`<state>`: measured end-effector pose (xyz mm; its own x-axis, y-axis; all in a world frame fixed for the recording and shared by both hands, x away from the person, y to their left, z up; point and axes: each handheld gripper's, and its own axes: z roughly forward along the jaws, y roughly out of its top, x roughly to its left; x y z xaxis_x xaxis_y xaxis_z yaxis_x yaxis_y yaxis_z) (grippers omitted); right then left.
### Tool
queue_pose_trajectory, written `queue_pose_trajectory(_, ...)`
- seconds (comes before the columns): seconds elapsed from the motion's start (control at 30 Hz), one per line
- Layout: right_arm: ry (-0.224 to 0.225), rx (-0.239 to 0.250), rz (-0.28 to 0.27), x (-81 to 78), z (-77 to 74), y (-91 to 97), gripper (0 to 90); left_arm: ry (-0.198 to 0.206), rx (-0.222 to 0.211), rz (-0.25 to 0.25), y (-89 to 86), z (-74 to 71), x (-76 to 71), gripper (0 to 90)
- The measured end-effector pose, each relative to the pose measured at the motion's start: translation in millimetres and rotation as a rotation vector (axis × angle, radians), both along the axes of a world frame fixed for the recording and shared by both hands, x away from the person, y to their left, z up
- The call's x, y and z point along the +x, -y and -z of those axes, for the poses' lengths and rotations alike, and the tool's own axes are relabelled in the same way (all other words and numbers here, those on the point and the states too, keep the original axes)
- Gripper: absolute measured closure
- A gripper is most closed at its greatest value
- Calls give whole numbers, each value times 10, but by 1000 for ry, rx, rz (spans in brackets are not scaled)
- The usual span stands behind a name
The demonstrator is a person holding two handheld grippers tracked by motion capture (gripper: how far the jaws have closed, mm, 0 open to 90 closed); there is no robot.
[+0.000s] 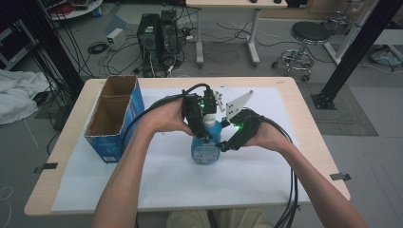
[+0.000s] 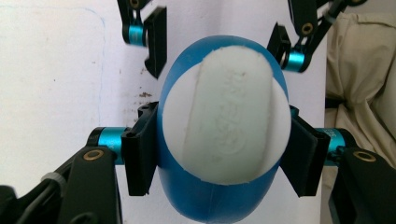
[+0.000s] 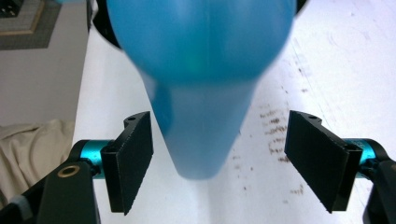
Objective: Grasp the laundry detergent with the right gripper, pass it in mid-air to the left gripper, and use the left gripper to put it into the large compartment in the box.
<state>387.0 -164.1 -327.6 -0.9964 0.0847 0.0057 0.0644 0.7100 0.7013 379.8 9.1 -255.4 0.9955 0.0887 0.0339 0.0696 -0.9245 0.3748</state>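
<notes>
Bottle: we found the blue bottle (image 1: 205, 148) upright on the white sheet (image 1: 166, 180) at mid-table, its white cap (image 2: 227, 116) bearing raised lettering we could not read.
Label: print on the bottle's front was too small to make out.
Left gripper (image 2: 224, 154): clamped on the bottle just under the cap.
Right gripper (image 3: 219, 161): jaws apart, bottle blurred between them, pads not touching.
Box: we noted the open blue cardboard box (image 1: 114, 118) left of the bottle.

High view overhead, both gripper views close, sharing bottle (image 1: 206, 142)
</notes>
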Motion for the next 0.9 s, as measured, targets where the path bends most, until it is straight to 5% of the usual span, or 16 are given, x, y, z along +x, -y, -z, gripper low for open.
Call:
queue_pose_trajectory(0.3, 16, -63, 49, -16, -25, 166, 207, 4, 19, -23, -102, -90, 8, 374)
queue_pose_trajectory(0.33, 34, -87, 74, -24, -28, 219, 133, 10, 19, -29, -137, -144, 12, 374)
queue_pose_trajectory(0.5, 29, -133, 116, -32, -43, 383, 132, 15, 22, -49, -226, -281, 26, 374)
queue_pose_trajectory(0.8, 37, -208, 188, -21, -62, 638, 132, 46, -1, -119, -604, -881, 81, 374)
queue_pose_trajectory(0.9, 44, -229, 208, -25, -52, 719, 132, 54, 20, -136, -725, -1083, 115, 375)
